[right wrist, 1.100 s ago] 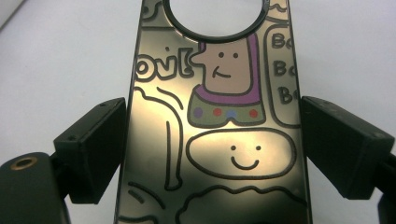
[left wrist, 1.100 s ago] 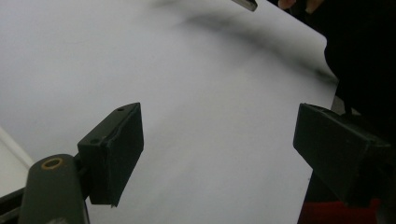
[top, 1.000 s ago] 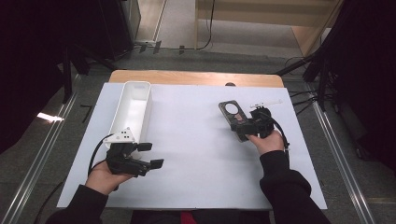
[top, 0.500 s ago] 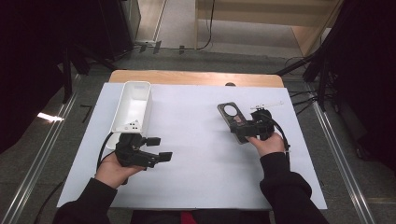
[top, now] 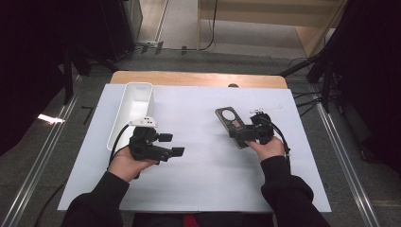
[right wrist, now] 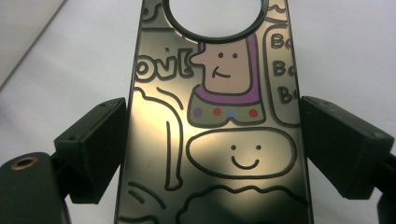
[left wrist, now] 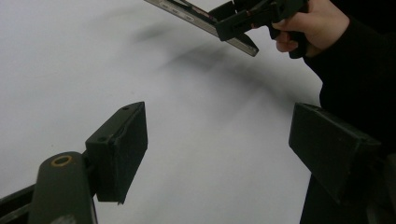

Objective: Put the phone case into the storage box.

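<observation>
A dark phone case point(top: 230, 119) with cartoon drawings and a round hole at its far end is held by its two long edges in my right gripper point(top: 242, 134), right of the table's middle. In the right gripper view the jaws press on both sides of the case point(right wrist: 215, 140). The left gripper view shows the case point(left wrist: 201, 18) lifted off the sheet, its shadow below it. My left gripper point(top: 173, 144) hovers left of centre, pointing right, jaws wide apart with only white sheet between them point(left wrist: 217, 149).
A long white tray point(top: 137, 99) lies at the left rear, just behind the left hand. A small white strip point(top: 265, 109) lies beyond the right gripper. The white sheet point(top: 203, 175) covers the table; a wooden edge point(top: 198, 78) shows at the back.
My left gripper has moved right, away from the tray's near end and toward the table's middle. The right gripper and the case have stayed put.
</observation>
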`<control>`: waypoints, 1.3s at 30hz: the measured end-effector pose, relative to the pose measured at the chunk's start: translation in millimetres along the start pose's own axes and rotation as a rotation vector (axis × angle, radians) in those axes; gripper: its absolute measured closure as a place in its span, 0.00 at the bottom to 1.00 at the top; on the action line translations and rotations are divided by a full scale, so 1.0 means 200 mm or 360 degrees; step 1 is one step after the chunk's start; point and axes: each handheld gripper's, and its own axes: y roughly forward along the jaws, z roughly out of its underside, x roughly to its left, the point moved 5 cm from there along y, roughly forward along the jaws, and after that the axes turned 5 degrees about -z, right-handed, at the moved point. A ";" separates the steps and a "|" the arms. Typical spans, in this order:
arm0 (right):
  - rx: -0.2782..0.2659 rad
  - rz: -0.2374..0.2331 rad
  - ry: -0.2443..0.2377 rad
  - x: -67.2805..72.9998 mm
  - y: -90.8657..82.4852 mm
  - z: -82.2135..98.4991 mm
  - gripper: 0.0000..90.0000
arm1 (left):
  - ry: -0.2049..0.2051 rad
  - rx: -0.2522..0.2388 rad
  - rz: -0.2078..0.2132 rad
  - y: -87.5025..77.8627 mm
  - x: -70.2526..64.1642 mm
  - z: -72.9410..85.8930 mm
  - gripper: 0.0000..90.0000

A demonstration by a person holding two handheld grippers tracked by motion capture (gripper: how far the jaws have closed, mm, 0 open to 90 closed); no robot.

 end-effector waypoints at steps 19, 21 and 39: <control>-0.0045 -0.0120 0.0052 0.07 0.03 0.01 0.12 | -0.0080 -0.0011 -0.0008 0.11 0.07 -0.08 0.21; -0.0046 -0.0121 0.0042 0.08 0.04 0.02 0.12 | -0.0097 -0.0009 -0.0016 0.12 0.08 -0.08 0.21; -0.0174 -0.0128 0.0147 0.18 0.06 0.03 0.12 | -0.0257 -0.0002 -0.0081 0.22 0.13 -0.17 0.21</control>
